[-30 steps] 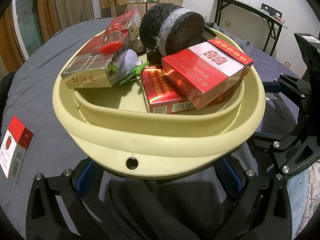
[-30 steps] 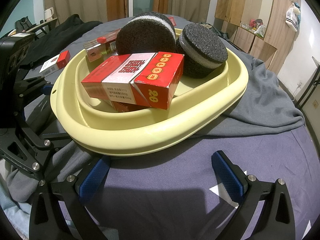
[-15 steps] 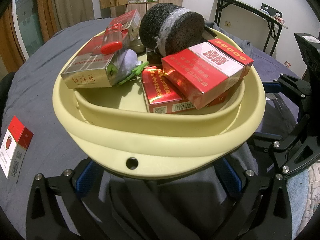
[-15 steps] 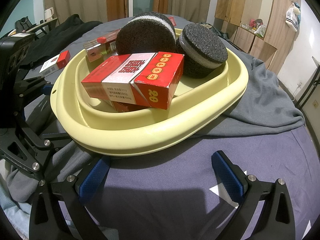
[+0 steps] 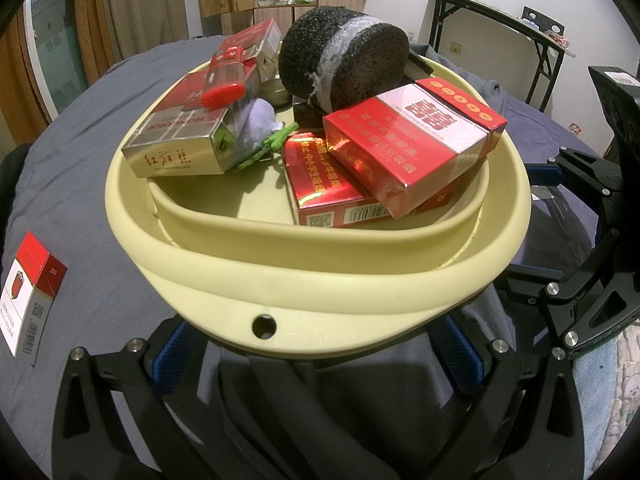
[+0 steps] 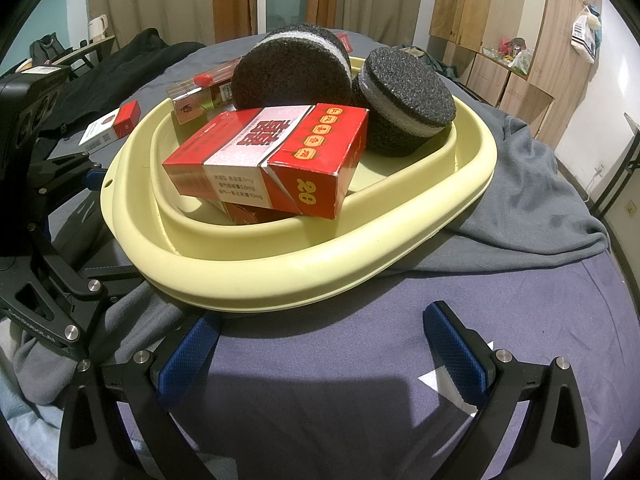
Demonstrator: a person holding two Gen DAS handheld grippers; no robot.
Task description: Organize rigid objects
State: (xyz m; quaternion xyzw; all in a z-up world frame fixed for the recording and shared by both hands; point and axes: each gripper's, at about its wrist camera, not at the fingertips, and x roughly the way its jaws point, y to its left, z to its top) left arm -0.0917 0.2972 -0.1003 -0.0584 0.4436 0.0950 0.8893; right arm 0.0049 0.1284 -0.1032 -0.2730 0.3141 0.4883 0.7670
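A pale yellow basin [image 5: 320,276] [image 6: 280,272] sits on grey cloth on the bed. It holds red cigarette packs [image 5: 412,140] [image 6: 272,160], a silver-and-red pack [image 5: 180,140], a red lighter [image 5: 224,76], a green clip [image 5: 268,148] and two black-and-white sponge discs [image 5: 344,64] [image 6: 404,108]. My left gripper [image 5: 316,356] is open and empty, its fingers under the basin's near rim. My right gripper [image 6: 324,348] is open and empty, just in front of the basin's rim.
A red-and-white cigarette pack [image 5: 32,296] [image 6: 110,126] lies on the bed left of the basin. A grey garment [image 6: 540,184] lies under and beside the basin. Black folding tables [image 5: 500,20] and wooden cabinets [image 6: 500,20] stand beyond the bed.
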